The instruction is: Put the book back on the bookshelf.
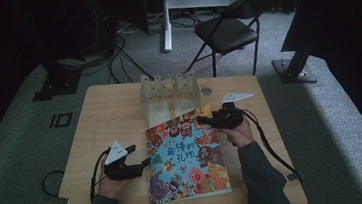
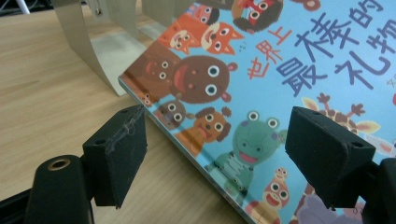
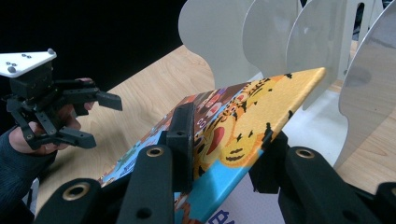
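Right gripper (image 3: 224,154) clamped the picture book's (image 1: 186,154) far corner, lifting it off the table (image 1: 105,114) before the empty rack (image 1: 169,90); left gripper (image 2: 215,154) gaped wide at its spine edge.

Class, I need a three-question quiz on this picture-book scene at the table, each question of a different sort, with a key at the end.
1. True or false: the right gripper is shut on a corner of the picture book.
2. Multiple choice: where does the white slotted rack stand? A) beyond the book's far edge B) on the folding chair C) under the book
3. In a few words: how do the left gripper jaws stand, and where does the book's edge pass in the left gripper view?

Key
1. True; the pads clamp the raised corner.
2. A
3. Open; the book's edge runs between the pads, untouched by them.
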The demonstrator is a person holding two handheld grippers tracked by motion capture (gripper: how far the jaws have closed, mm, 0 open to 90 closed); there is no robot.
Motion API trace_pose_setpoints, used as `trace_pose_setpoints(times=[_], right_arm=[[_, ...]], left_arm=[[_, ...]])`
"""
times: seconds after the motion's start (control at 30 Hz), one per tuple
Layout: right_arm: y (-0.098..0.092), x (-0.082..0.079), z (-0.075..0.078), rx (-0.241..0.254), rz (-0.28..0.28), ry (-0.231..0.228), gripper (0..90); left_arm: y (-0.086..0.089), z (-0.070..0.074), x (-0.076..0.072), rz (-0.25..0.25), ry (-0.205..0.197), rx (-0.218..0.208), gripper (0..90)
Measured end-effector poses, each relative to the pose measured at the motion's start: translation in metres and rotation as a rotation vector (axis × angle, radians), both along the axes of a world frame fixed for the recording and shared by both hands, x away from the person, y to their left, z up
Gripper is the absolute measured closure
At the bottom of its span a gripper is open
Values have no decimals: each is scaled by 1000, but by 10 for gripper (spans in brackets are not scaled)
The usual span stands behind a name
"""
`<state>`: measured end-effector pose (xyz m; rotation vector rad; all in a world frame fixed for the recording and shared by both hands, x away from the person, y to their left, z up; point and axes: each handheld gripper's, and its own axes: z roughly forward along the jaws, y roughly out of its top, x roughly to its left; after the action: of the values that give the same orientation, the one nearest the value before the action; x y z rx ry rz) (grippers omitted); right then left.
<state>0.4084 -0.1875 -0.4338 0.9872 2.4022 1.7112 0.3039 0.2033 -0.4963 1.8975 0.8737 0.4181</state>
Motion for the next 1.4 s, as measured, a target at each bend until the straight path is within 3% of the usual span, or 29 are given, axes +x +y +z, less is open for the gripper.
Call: trace_pose_setpoints(times=[1.17, 1.4], right_arm=[[-9, -9, 19, 49, 3, -50, 709], [-9, -11, 23, 54, 5, -61, 712]], left_arm=[[3, 6, 14, 5, 19, -2, 215], [2, 3, 19, 9, 47, 11, 215]])
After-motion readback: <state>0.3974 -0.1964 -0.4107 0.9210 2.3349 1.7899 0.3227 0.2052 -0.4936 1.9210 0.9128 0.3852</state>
